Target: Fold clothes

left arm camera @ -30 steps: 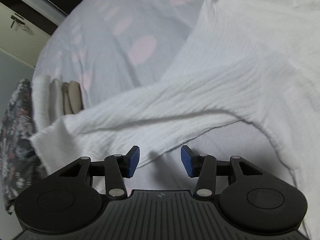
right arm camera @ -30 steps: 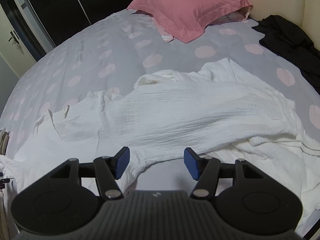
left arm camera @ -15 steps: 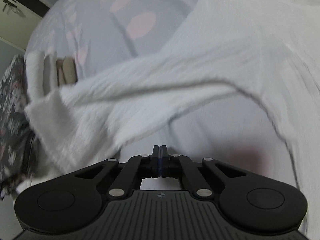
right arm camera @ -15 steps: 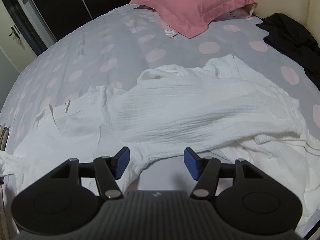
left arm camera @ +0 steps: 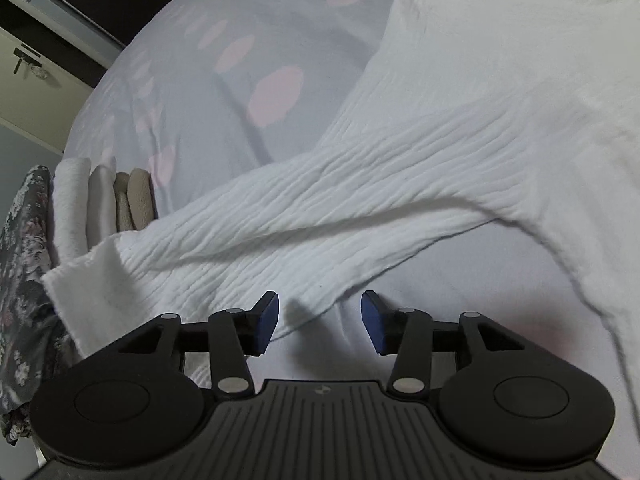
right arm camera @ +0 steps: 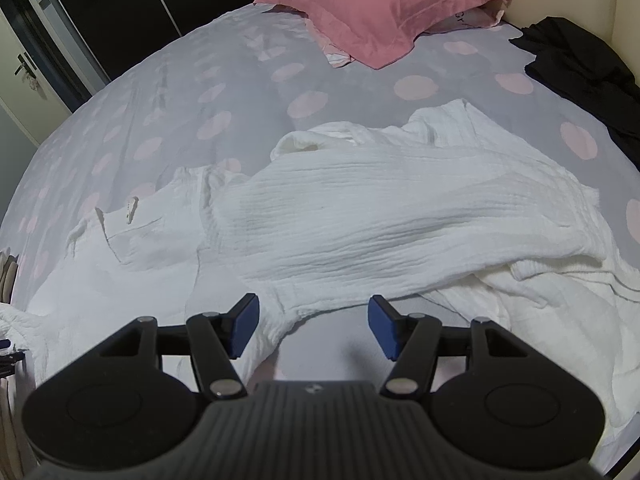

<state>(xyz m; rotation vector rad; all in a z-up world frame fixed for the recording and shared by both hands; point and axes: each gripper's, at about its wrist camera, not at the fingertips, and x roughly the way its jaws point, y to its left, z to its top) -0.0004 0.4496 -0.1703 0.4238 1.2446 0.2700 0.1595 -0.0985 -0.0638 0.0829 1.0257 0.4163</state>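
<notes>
A white crinkled long-sleeved shirt (right arm camera: 380, 216) lies spread and partly bunched on the bed. In the left wrist view its long sleeve (left arm camera: 304, 216) stretches left across the sheet, cuff (left arm camera: 92, 280) at the left. My left gripper (left arm camera: 319, 322) is open and empty, just in front of the sleeve's lower edge. My right gripper (right arm camera: 313, 325) is open and empty, at the shirt's near hem, which lies between the fingers' line.
The bed has a grey sheet with pink dots (right arm camera: 168, 120). A pink pillow (right arm camera: 384, 8) lies at the head, a black garment (right arm camera: 584, 68) at the right. A stack of folded clothes (left arm camera: 100, 204) and a dark flowered fabric (left arm camera: 20, 280) sit at the left edge.
The left gripper was open, shut half a second ago, and is open again; the sleeve shifted and settled. The right gripper stayed open, with a slight camera shift.
</notes>
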